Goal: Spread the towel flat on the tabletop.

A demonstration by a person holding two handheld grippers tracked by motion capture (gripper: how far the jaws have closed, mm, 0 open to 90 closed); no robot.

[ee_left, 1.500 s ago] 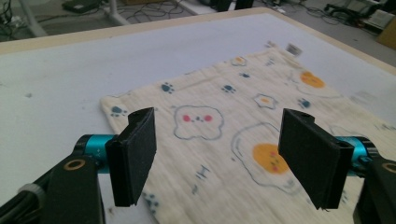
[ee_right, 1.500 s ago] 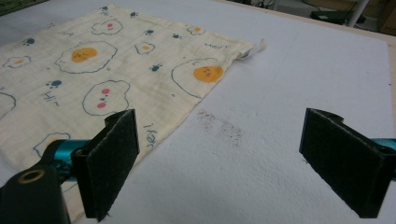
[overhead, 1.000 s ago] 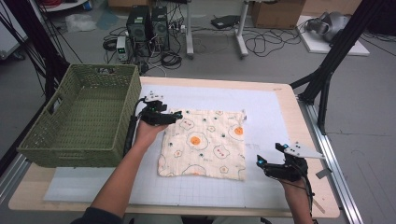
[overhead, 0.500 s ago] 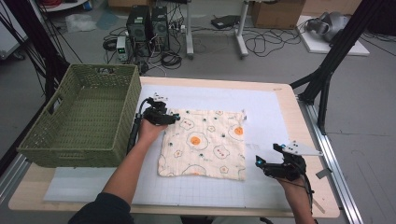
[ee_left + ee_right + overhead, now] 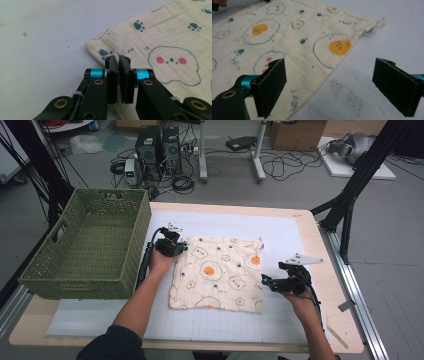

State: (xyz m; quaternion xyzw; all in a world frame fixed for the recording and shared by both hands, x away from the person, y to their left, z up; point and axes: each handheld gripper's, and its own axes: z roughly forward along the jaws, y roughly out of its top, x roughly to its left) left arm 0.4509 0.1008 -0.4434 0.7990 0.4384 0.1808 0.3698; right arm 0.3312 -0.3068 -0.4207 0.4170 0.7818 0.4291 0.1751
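A cream cloth (image 5: 220, 275) printed with fried eggs and paw marks lies flat on the white mat (image 5: 280, 235). My left gripper (image 5: 182, 247) is at the cloth's far left corner; its jaws have just been closing and now stand shut on the cloth's edge. In the left gripper view the left gripper (image 5: 118, 58) pinches the cloth (image 5: 170, 45) just behind that corner. My right gripper (image 5: 264, 281) hovers at the cloth's right edge near the front, open. In the right gripper view the right gripper (image 5: 331, 62) straddles the edge of the cloth (image 5: 294, 32), one pad over fabric and one over mat.
A green woven basket (image 5: 112, 195) stands at the table's left, close beside my left forearm. The wooden table edge (image 5: 320, 240) runs along the right. Black frame legs, cables and computer boxes stand on the floor beyond the table.
The left jaws went from open to shut on the cloth's corner. The right gripper slid left, up to the cloth's right edge, still open.
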